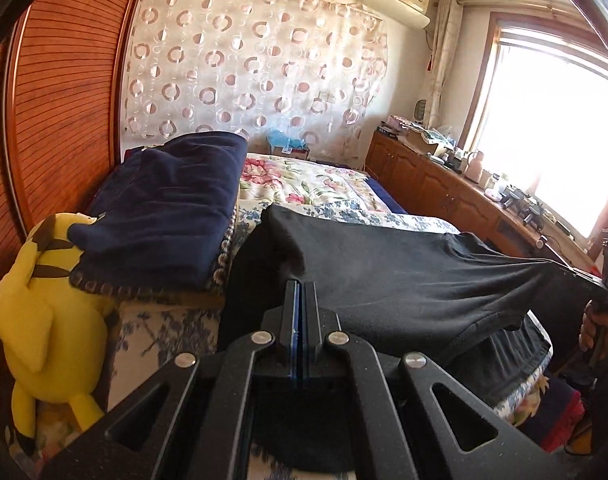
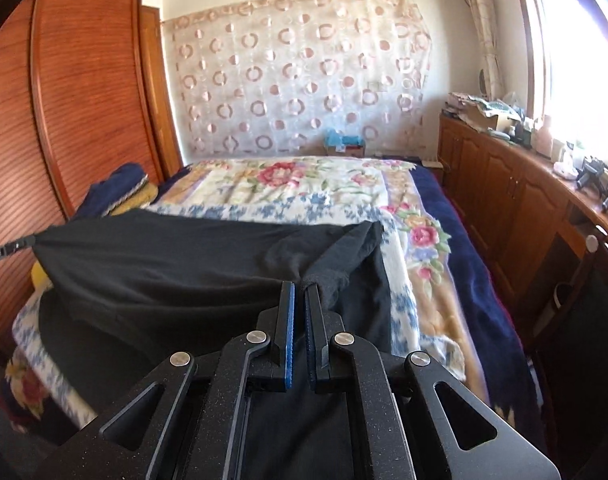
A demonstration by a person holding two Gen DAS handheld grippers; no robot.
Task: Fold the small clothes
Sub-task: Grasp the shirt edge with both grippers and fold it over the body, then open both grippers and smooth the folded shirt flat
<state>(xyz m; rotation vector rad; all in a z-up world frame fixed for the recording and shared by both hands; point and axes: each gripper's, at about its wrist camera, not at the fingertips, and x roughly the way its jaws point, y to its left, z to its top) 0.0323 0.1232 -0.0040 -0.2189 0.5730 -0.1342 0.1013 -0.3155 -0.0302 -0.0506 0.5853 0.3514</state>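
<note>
Left wrist view shows the left gripper [image 1: 299, 292] pinched tight on one corner of a black shirt [image 1: 384, 276]. The right gripper [image 2: 299, 296] is also closed on the shirt, at its other near corner, where the cloth bunches up between the blue pads [image 2: 289, 332]. The shirt is held up between the two grippers, above the bed [image 2: 304, 184], and its far part hangs down onto the flowery cover. Holding two corners apart like this pulls the near edge straight, so I think the shirt is being spread out flat before it gets folded. Beside the shirt, toward the wooden wardrobe [image 1: 63, 100], sits a folded blue blanket [image 1: 167, 208]. A yellow plush toy [image 1: 43, 312] leans just under the blanket's near end. On the other side of the shirt, past the bed, a long wooden bench [image 2: 524, 208] runs under the bright window. A hand [image 1: 596, 328] shows at the shirt's right end, holding the other gripper.
</note>
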